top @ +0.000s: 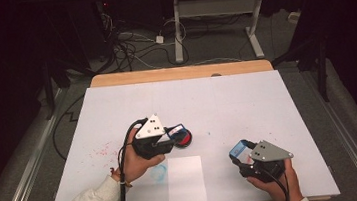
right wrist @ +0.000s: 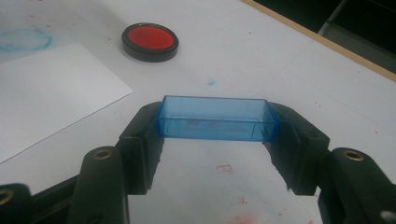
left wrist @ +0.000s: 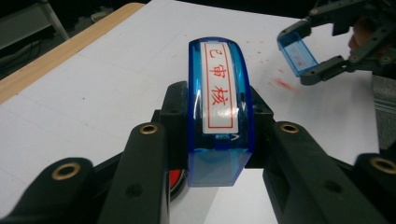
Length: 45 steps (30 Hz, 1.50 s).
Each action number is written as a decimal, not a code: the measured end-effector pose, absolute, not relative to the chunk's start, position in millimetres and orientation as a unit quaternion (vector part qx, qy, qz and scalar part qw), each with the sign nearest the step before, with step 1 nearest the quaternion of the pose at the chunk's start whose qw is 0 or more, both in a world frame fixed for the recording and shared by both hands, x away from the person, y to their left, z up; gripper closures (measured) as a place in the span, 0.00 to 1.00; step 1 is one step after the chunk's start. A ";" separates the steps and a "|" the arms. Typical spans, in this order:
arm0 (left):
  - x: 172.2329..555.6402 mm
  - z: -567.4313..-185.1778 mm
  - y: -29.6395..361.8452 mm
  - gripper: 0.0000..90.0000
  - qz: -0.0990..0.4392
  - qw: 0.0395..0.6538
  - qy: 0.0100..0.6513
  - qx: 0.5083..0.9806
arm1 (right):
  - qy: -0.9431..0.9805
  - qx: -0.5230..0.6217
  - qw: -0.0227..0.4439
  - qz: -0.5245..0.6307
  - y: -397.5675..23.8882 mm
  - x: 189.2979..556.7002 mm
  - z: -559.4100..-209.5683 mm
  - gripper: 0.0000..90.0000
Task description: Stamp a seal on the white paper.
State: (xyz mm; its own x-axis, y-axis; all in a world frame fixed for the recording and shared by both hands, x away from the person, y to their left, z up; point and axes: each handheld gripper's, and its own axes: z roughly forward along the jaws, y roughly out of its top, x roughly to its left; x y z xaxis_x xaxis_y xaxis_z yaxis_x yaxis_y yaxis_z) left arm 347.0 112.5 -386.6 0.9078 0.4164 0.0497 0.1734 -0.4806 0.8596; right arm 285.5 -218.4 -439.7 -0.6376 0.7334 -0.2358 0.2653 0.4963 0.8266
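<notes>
My left gripper is shut on a blue stamp, held just above a round black ink pad with a red centre. In the left gripper view the stamp stands between the jaws of the left gripper, its white label with red characters facing up, and a bit of the red pad shows under the left jaw. My right gripper is shut on the stamp's clear blue cap at the table's front right. In the right gripper view the cap spans the right gripper, the ink pad lying farther off.
A white sheet of paper lies at the front middle, with a faint blue ring smudge beside it. Red ink specks dot the white table cover at left. The wooden table edge runs along the back.
</notes>
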 end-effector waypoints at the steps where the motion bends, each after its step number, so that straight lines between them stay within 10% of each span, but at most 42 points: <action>1: 344.8 -386.8 112.8 0.75 0.126 0.479 0.171 0.851 | 0.814 0.306 0.296 0.396 -218.1 285.5 -440.0 0.45; 45: 307.0 -443.0 102.0 0.75 0.058 0.432 0.115 0.893 | 0.822 0.298 0.288 0.389 -210.7 283.0 -443.8 0.45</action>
State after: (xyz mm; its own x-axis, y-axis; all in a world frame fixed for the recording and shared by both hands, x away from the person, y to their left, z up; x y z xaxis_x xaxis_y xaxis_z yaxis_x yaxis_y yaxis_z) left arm 307.0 102.0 -443.0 0.9671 0.2543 0.0041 0.1547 -0.6011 0.7841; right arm 283.0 -210.7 -443.8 -0.6554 0.7154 -0.2421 0.2664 0.5189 0.8122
